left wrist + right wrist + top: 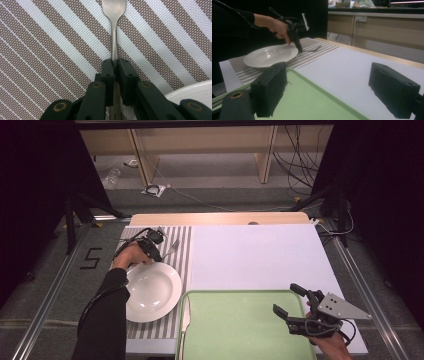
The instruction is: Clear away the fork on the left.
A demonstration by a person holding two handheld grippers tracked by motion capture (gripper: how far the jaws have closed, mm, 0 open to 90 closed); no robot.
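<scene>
A metal fork (pixel 113 27) lies on the brown-and-white striped placemat (pixel 50 50), its tines pointing away from me. My left gripper (pixel 114 65) is shut on the fork's thin handle, one pad pressing each side. From above, the left gripper (pixel 159 256) stands just behind the white plate (pixel 152 291), with the fork (pixel 173 247) angled to the far right. My right gripper (pixel 286 298) hovers open over the right side of the green tray (pixel 235 330). Its wide-apart jaws (pixel 332 92) hold nothing, and beyond them I see the plate (pixel 270 55) and fork (pixel 313 49).
A pale utensil (pixel 185 317), maybe a knife, lies along the tray's left rim. A white mat (pixel 255 255) covers the middle and right of the table. The wooden table edge (pixel 220 218) runs along the back, with the floor, cables and shelving beyond.
</scene>
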